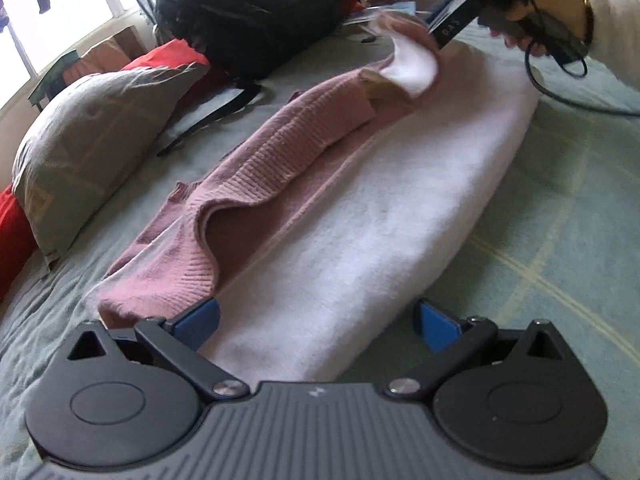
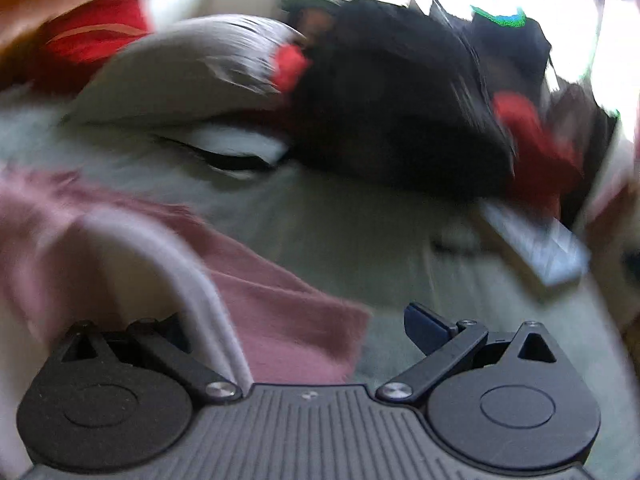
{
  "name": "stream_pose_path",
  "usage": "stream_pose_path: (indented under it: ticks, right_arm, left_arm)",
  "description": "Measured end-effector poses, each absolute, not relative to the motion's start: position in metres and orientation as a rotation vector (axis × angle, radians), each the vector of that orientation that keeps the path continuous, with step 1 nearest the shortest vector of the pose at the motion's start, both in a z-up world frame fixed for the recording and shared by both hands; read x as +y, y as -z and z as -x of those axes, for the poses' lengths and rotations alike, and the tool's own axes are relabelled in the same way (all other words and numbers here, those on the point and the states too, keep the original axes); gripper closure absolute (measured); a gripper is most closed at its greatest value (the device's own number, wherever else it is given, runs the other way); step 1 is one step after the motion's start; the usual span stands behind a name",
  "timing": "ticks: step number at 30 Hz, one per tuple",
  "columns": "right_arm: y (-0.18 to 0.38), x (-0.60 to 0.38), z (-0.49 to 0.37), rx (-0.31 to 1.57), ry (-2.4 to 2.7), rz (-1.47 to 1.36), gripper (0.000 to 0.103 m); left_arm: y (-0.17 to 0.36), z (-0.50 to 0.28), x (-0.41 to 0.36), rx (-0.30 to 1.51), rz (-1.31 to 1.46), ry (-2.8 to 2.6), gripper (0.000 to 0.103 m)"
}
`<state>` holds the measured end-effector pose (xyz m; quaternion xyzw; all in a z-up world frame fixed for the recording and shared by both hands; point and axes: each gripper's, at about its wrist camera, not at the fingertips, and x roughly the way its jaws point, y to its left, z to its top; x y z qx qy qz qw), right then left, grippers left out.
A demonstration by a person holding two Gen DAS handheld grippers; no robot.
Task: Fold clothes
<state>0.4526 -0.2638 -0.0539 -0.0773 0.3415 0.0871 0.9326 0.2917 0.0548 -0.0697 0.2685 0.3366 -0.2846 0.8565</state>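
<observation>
A pink-and-white knitted sweater is shown stretched lengthwise along the middle of the bed, one long side already turned over the white body as a pink band. The left gripper is held low at the sweater's near end, jaws wide apart, with white fabric lying between the blue pads but not clamped. At the far end, toward the cluttered edge with the black backpack and grey pillow, the right gripper is seen lifting the far corner of the sweater; in its own blurred view pink cloth passes across one finger while the other stands apart, so a firm clamp cannot be confirmed. A lengthwise fold is judged in hand. The next move would call for the raised end to be laid flat and aligned with the edge.
</observation>
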Motion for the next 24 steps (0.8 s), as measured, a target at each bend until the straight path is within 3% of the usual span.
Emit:
stream_pose_path:
  ticks: [16,24]
  right_arm:
    - [0.03,-0.274,-0.425,0.684,-0.218,-0.014,0.0]
    - [0.021,-0.215,-0.374,0.641,-0.388,0.208,0.0]
  left_arm:
    - [0.055,-0.282,0.09,0.719,-0.511,0.538,0.001]
    - [0.058,-0.32,0.099,0.795,-0.319,0.677,0.001]
